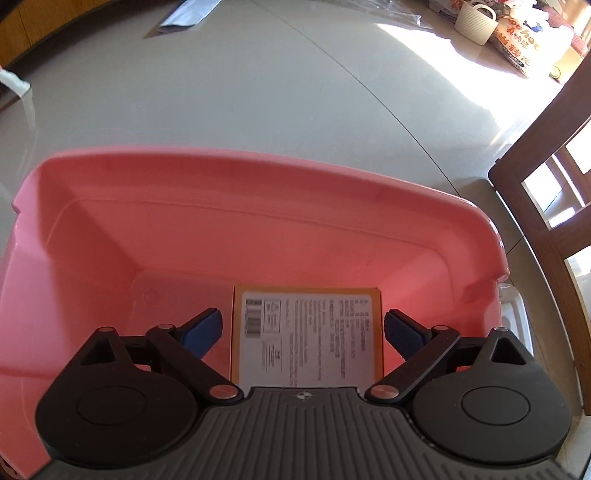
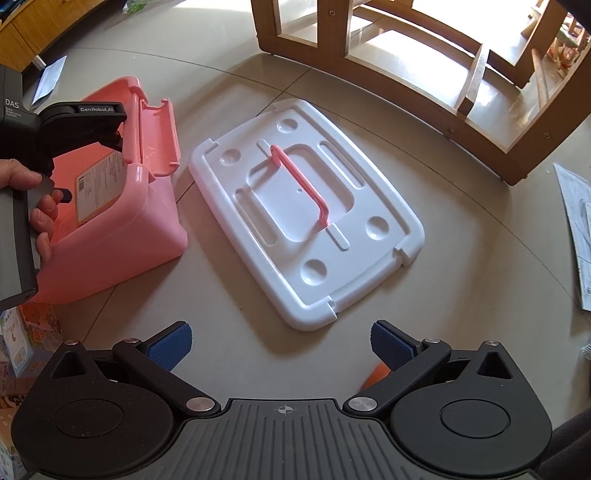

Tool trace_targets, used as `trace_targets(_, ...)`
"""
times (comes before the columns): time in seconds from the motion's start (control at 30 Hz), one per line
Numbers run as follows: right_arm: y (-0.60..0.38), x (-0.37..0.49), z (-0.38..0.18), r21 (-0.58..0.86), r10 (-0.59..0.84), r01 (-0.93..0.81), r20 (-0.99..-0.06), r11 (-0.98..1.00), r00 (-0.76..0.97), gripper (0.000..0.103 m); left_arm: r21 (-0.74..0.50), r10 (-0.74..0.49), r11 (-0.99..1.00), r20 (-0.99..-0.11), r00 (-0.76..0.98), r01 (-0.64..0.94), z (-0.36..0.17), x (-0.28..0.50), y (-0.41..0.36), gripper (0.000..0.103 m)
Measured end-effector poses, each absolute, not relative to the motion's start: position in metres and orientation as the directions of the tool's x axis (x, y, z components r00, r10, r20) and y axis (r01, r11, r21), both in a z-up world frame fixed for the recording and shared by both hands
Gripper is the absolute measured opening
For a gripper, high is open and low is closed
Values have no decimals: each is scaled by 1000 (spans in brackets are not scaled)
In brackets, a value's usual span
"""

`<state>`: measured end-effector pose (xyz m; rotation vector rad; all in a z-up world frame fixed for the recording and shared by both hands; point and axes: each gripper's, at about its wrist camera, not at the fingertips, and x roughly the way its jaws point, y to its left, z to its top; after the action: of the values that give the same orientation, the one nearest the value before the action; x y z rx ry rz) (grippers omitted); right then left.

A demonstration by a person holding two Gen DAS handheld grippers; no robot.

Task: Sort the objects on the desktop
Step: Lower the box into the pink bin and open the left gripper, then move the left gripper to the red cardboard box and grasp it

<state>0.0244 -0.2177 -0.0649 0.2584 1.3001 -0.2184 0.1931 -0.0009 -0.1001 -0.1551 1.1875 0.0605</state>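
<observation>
A pink storage box [image 1: 258, 206] stands open on the pale table. An orange carton with a white printed label [image 1: 306, 332] lies on the box floor. My left gripper [image 1: 303, 328] is open inside the box, its blue pads on either side of the carton, apart from it. In the right wrist view the pink box [image 2: 122, 229] is at the left, with the carton [image 2: 99, 188] inside and the left gripper above it. The box's white lid [image 2: 306, 225] with a pink handle lies flat beside it. My right gripper [image 2: 280, 347] is open and empty, just short of the lid.
A wooden chair [image 2: 424, 74] stands beyond the lid. Printed paper [image 2: 576, 229] lies at the right edge. A colourful carton [image 2: 26, 339] sits at the left near the pink box. An orange object [image 2: 376, 373] shows under my right finger. A white basket [image 1: 474, 22] stands far back.
</observation>
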Motion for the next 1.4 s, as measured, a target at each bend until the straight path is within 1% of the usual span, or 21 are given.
trace_targets(0.2, -217, 25, -61, 72, -11, 301, -964, 951, 265, 103, -47, -3, 993, -928, 373, -108, -88, 176, -8, 97)
trace_targets(0.3, -215, 26, -57, 76, -9, 296, -961, 952, 275, 103, -45, -1, 994, -919, 394, -103, -74, 164, -10, 97)
trace_targets(0.47, -211, 28, -47, 87, -7, 297, -953, 951, 304, 103, -47, -13, 997, -894, 449, -64, -32, 134, -15, 97)
trace_targets(0.57, -207, 28, -39, 93, -11, 293, -943, 952, 333, 103, 0, 19, 999, -863, 505, -38, -1, 115, -9, 98)
trace_targets(0.7, -199, 27, -30, 113, 2, 282, -930, 953, 366, 103, 23, 59, 997, -825, 562, -70, 27, 108, 20, 100)
trace_targets(0.77, -193, 26, -26, 115, 5, 271, -927, 956, 375, 103, 16, 76, 994, -820, 567, -110, 26, 114, 58, 100)
trace_targets(0.93, -175, 22, -16, 134, 23, 252, -917, 959, 399, 103, 18, 141, 973, -833, 535, -228, 17, 94, 126, 100)
trace_targets(1.0, -164, 19, -11, 139, 34, 231, -912, 963, 410, 103, 48, 181, 964, -840, 512, -261, 13, 85, 153, 100)
trace_targets(1.17, -133, 14, -5, 137, 64, 146, -906, 980, 419, 103, 118, 255, 929, -890, 378, -350, -16, 64, 211, 100)
trace_targets(1.3, -117, 12, -5, 120, 63, 113, -907, 986, 415, 103, 94, 244, 905, -914, 323, -416, -39, 55, 245, 100)
trace_targets(1.4, -112, 13, -9, 104, 51, 110, -914, 989, 402, 103, 103, 250, 899, -919, 305, -425, -51, 54, 254, 100)
